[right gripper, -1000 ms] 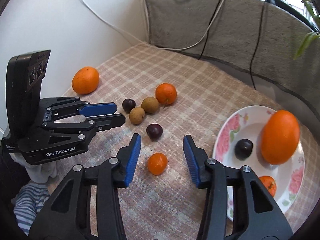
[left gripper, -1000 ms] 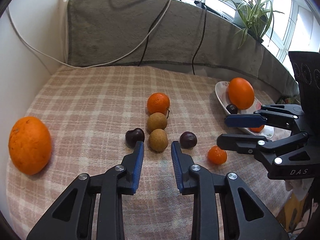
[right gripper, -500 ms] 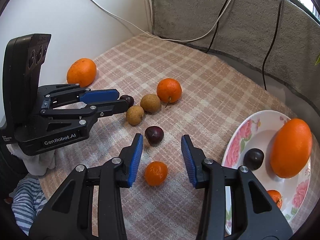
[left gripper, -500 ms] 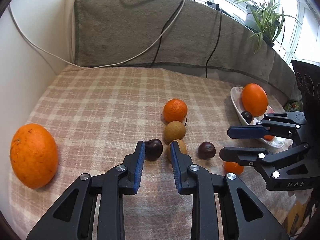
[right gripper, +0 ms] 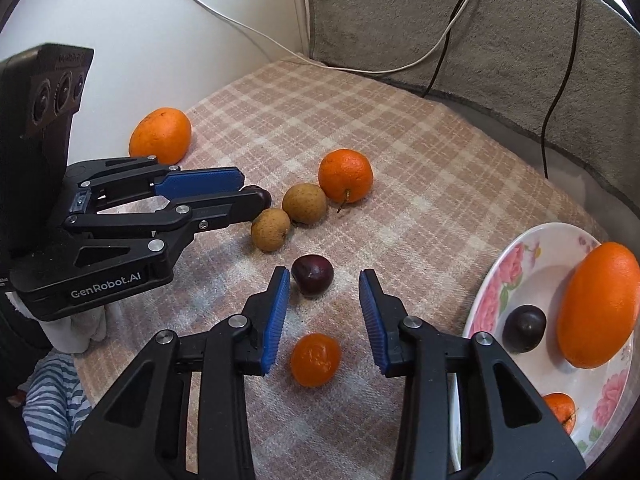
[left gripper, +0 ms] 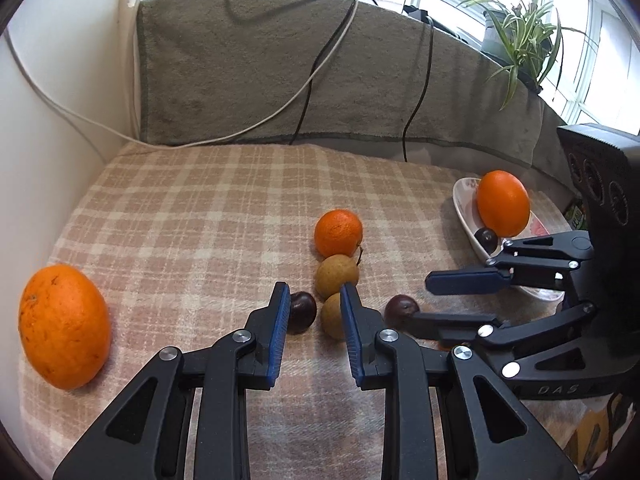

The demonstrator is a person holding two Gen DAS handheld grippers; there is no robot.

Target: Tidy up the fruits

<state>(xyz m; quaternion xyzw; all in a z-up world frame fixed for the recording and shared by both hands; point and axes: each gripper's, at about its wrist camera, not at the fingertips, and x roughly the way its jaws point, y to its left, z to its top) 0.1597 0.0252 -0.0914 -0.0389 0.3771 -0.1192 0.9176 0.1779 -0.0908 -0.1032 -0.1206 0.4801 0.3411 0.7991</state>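
Note:
My right gripper (right gripper: 324, 274) points down over a small orange fruit (right gripper: 316, 360), which lies between its blue pads. The jaws are closing and the pads stand clear of the fruit. A dark plum (right gripper: 312, 276) lies just past the fingertips. My left gripper (left gripper: 315, 288) holds nothing, its jaws a narrow gap apart. Another dark plum (left gripper: 302, 312) lies at its left fingertip and a brown fruit (left gripper: 334, 316) at its right. A second brown fruit (left gripper: 336, 276) and a mandarin (left gripper: 338, 232) line up behind. A big orange (left gripper: 64, 326) sits far left.
A flowered plate (right gripper: 520, 264) at the right holds a large orange (right gripper: 596, 312), a dark plum (right gripper: 524, 328) and a small orange fruit (right gripper: 560, 408). A grey towel-covered backrest (left gripper: 280, 80) with cables runs along the back. The checked cloth ends near both grippers.
My right gripper has come down over the small orange fruit and its jaws have narrowed. In the left wrist view the plum and the brown fruits now lie right at the fingertips.

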